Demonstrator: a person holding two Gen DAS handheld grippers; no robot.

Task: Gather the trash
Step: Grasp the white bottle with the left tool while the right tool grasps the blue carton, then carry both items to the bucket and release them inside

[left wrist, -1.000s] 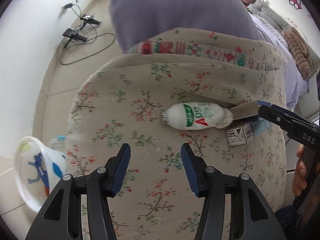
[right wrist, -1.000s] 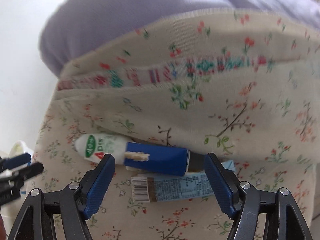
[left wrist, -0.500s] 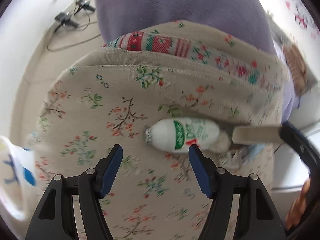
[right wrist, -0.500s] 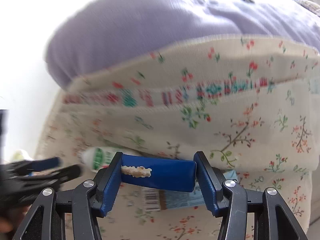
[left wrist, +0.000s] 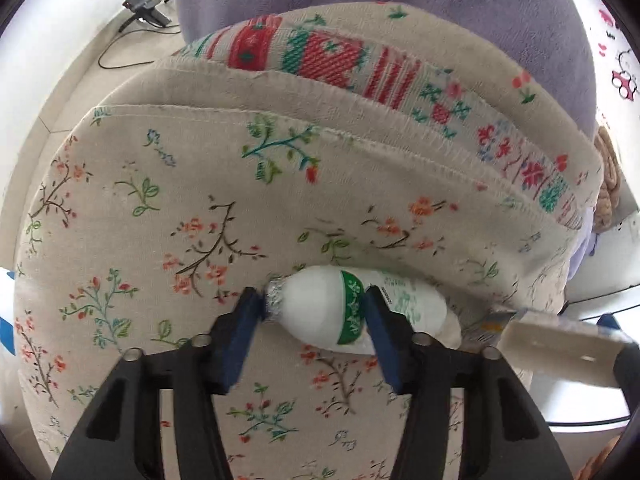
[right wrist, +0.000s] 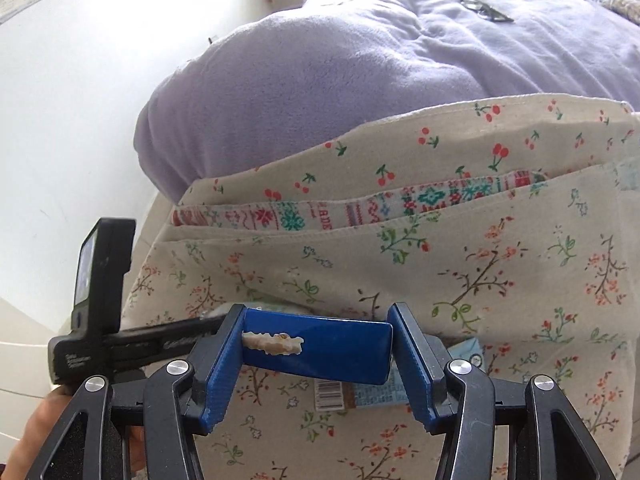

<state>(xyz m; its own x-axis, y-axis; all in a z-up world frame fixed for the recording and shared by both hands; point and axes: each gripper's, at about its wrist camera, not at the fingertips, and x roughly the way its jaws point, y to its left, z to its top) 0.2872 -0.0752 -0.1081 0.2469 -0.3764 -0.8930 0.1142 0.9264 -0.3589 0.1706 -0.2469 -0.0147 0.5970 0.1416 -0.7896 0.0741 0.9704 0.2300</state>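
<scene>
A white drink bottle (left wrist: pixel 320 306) with a green band and a foil cap lies on the floral cushion (left wrist: pixel 168 208). My left gripper (left wrist: pixel 310 320) has its fingers around the bottle's cap end, touching it on both sides. My right gripper (right wrist: pixel 316 350) is shut on a blue carton (right wrist: pixel 320 350) and holds it just above the cushion (right wrist: pixel 500 280). The carton's pale underside shows at the right of the left wrist view (left wrist: pixel 560 354). A light blue wrapper with a barcode (right wrist: pixel 360 394) lies on the cushion under the carton.
A purple blanket (right wrist: pixel 360 60) covers the bed behind the cushion, with glasses (right wrist: pixel 486 10) on it. Cables and adapters (left wrist: pixel 146 10) lie on the floor at the far left. The left gripper's body (right wrist: pixel 104 304) shows in the right wrist view.
My left gripper moved forward and closed around the bottle. My right gripper closed on the blue carton and lifted it off the cushion.
</scene>
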